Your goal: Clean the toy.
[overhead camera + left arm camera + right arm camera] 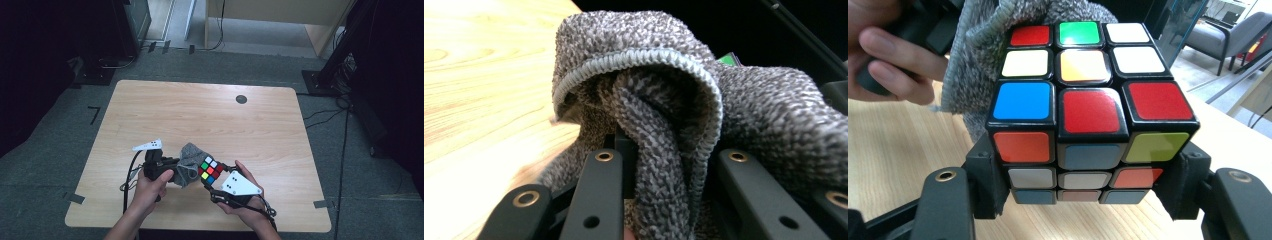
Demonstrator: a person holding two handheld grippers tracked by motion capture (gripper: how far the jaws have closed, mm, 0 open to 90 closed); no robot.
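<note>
- Cloth [187,164] sits bunched in your left gripper [170,170], jaws clamped tight on a fold of it, pressed against the cube's far side.
- Your right gripper [212,186] holds the puzzle cube [210,170] by two opposite sides, jaws partway closed, just above the table [200,115] near its front edge.
- Keep the cube steady and wipe in short strokes; I judge that long pulls could twist a layer.
- Count: one cloth, one cube, two grippers.
</note>
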